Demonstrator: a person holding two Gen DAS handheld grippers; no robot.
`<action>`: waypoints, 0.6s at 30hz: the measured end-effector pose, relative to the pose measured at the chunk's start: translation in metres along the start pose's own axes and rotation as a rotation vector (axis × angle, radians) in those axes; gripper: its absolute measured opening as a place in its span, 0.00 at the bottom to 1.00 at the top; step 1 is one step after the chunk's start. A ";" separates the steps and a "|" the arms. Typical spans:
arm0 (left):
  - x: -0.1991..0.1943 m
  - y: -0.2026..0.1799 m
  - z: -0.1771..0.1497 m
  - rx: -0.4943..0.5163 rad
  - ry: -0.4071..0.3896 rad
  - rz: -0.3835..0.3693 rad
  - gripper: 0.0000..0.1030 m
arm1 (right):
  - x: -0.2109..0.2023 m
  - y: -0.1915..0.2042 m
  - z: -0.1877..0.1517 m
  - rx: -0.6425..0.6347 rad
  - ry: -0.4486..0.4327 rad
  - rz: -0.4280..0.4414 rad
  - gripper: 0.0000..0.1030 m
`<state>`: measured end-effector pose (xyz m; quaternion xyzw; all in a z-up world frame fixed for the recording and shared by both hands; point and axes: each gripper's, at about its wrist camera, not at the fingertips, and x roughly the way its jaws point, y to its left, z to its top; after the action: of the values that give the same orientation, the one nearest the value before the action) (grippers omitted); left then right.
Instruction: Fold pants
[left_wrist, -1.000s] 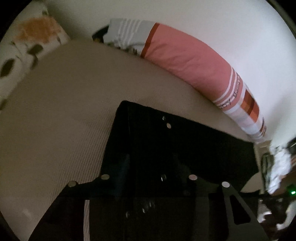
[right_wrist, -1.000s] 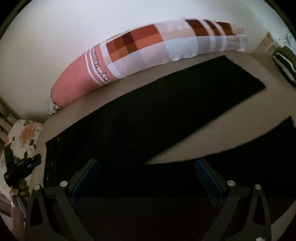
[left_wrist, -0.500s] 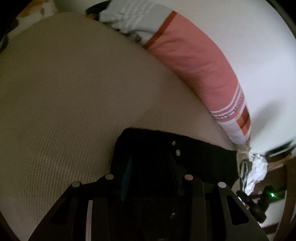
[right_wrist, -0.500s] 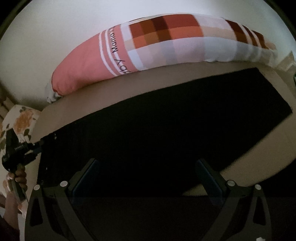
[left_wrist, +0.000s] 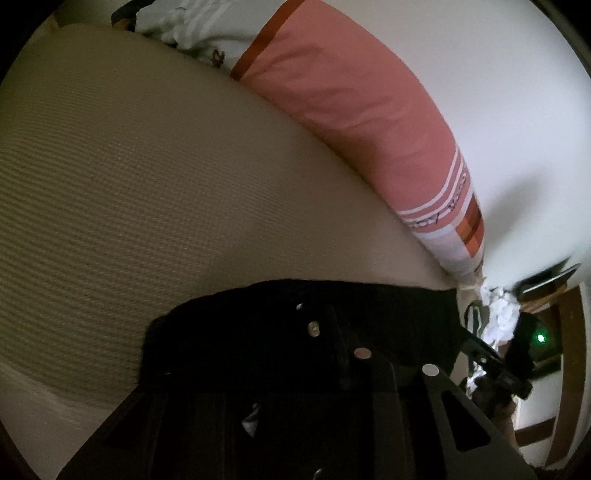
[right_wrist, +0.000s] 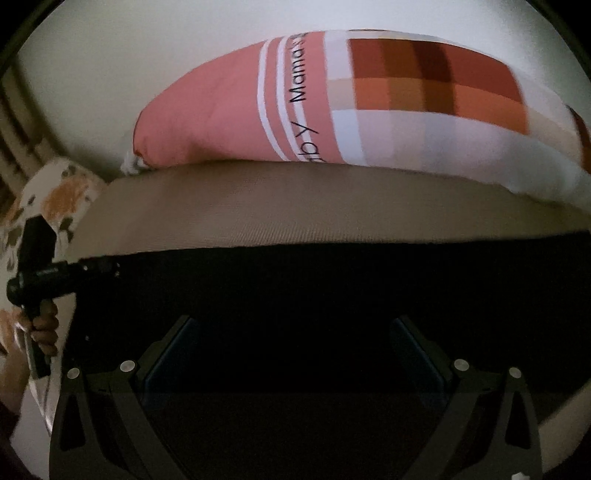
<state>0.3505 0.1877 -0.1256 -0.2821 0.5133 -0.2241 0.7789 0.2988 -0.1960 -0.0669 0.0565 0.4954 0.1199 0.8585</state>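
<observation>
Black pants (right_wrist: 332, 288) lie flat across the tan bed (right_wrist: 295, 206), waistband at its left end, legs running off toward the right edge. A long pink pillow (right_wrist: 229, 110) sits along the far edge against the wall.

Left gripper (right_wrist: 96, 267) is at the waistband corner, jaws closing with cloth between them; in its own view the fabric bunches up dark around the fingers, rivets showing. Can't confirm the pads are fully biting yet.

Right gripper (right_wrist: 295, 350) hovers over the middle of the pants, jaws spread wide, nothing in them. Blue pads (right_wrist: 170, 350) are clear of the cloth.

Risks, my read:
- Left may pinch only the top layer at the waistband, so the lower layer stays behind and the fold skews.
- Black cloth in dim light makes edges hard to find; right could come down mid-panel instead of on a seam and drag a wrinkle.
- One-sided pull before right has a hold would slide the pants across the bed.
</observation>
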 end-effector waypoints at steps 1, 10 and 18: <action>0.000 -0.002 -0.001 0.001 -0.009 0.000 0.15 | 0.007 -0.001 0.008 -0.044 0.019 0.009 1.00; -0.052 -0.044 -0.023 0.148 -0.164 -0.063 0.07 | 0.036 0.011 0.056 -0.469 0.208 0.131 1.00; -0.090 -0.083 -0.052 0.330 -0.243 -0.088 0.07 | 0.060 0.028 0.076 -0.747 0.431 0.241 0.80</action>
<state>0.2641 0.1728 -0.0257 -0.1978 0.3592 -0.3031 0.8602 0.3888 -0.1520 -0.0729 -0.2263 0.5756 0.3987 0.6771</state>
